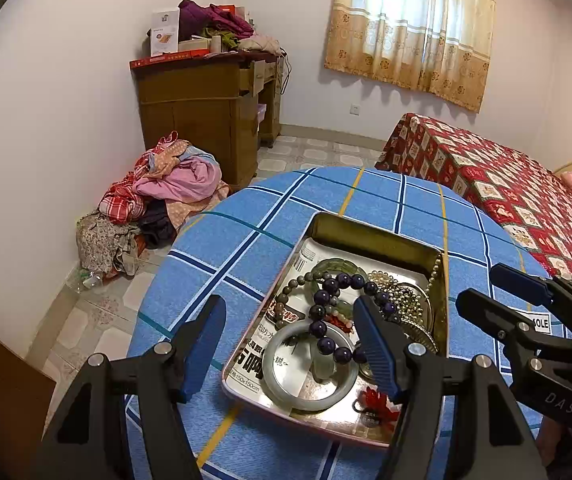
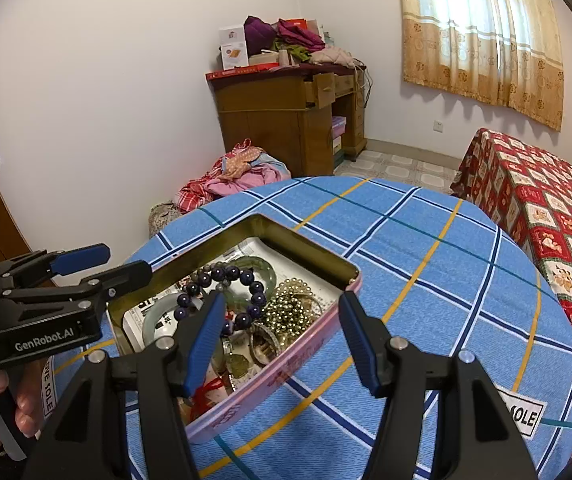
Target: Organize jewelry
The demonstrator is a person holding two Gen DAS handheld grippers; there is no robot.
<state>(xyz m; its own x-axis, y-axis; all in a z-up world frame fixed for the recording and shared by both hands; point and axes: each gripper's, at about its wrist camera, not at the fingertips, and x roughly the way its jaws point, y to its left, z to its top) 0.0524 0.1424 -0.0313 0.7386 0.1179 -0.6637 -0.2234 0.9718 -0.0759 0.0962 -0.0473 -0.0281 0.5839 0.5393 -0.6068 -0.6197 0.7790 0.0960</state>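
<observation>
A pink metal tin (image 1: 246, 394) (image 2: 286, 364) stands open on the round table, full of jewelry. In it lie a dark purple bead bracelet (image 1: 327, 312) (image 2: 254, 276), a pale jade bangle (image 1: 309, 394) (image 2: 154, 316), a green bangle (image 1: 335, 266), gold bead chains (image 1: 401, 292) (image 2: 289, 304) and a red tassel (image 1: 377, 398). My left gripper (image 1: 289, 344) is open, straddling the tin's left wall just above it. My right gripper (image 2: 282, 340) is open over the tin's right wall. Each gripper shows in the other's view: the right one (image 1: 501, 292), the left one (image 2: 122, 264). Both are empty.
The table has a blue plaid cloth (image 1: 278, 208) (image 2: 425, 248). A bed with a red quilt (image 1: 505, 184) stands to the right. A wooden desk (image 1: 206, 108) piled with clothes and a heap of clothes (image 1: 158, 200) on the floor lie beyond.
</observation>
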